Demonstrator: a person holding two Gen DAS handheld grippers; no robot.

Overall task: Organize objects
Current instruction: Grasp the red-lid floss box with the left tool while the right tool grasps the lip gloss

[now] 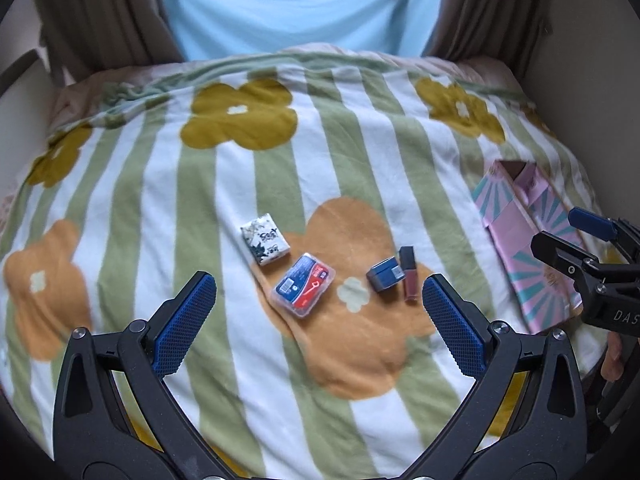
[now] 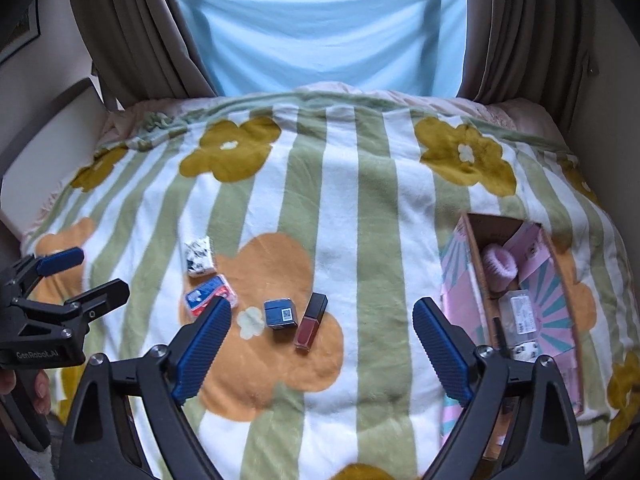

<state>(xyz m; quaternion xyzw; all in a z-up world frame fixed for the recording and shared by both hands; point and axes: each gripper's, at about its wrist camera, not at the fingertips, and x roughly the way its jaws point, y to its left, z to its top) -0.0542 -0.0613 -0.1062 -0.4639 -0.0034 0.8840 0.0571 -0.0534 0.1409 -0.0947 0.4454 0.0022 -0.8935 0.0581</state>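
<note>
Both claws hang spread and empty over the bed's flowered blanket (image 2: 352, 208). Ahead of the left claw (image 1: 318, 312) lie a tissue pack (image 1: 265, 244), a clear floss case (image 1: 305, 290), a small blue box (image 1: 386, 279) and a lipstick (image 1: 409, 273). The right claw (image 2: 322, 344) has the lipstick just ahead; to its right, the pink box (image 2: 460, 300) holds a pink fluffy item (image 2: 500, 266) and a clear case (image 2: 520, 314).

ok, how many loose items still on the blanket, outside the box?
4, in a row: tissue pack farthest left, plastic case beside it, small blue box next, lipstick touching it on the right. Nothing looks hidden, though the fingers block some blanket.
</note>
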